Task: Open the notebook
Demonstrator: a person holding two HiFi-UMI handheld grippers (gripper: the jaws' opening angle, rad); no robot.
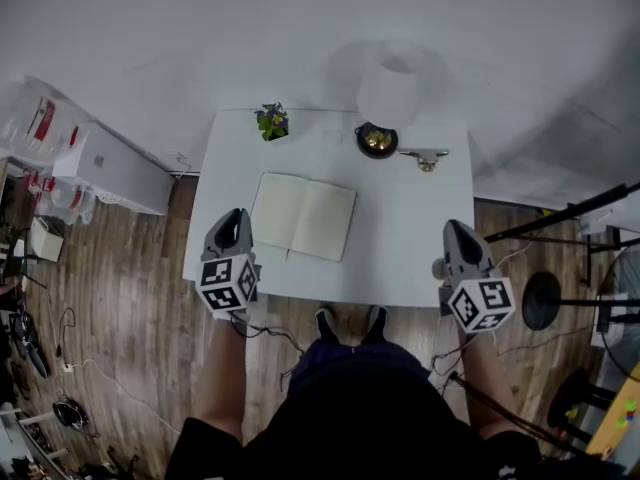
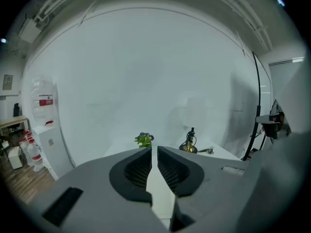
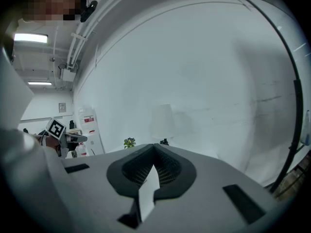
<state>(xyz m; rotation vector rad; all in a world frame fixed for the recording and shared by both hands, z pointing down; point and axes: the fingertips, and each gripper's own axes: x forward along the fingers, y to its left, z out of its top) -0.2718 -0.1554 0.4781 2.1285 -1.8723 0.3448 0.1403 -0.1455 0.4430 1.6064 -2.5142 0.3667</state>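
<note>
The notebook (image 1: 303, 215) lies open and flat on the white table (image 1: 400, 253), two blank cream pages facing up. My left gripper (image 1: 232, 218) hovers at the table's front left corner, just left of the notebook and apart from it. In the left gripper view my left gripper (image 2: 154, 148) has only a thin slit between its jaws, with nothing in it. My right gripper (image 1: 460, 232) hangs over the front right edge, far from the notebook. In the right gripper view my right gripper (image 3: 154, 145) has its tips touching and holds nothing. Neither gripper view shows the notebook.
A white-shaded lamp (image 1: 390, 88) with a brass base (image 1: 377, 140) stands at the back, a small potted plant (image 1: 271, 121) at the back left, a small metal piece (image 1: 425, 156) at the back right. Stands and cables crowd the floor to the right.
</note>
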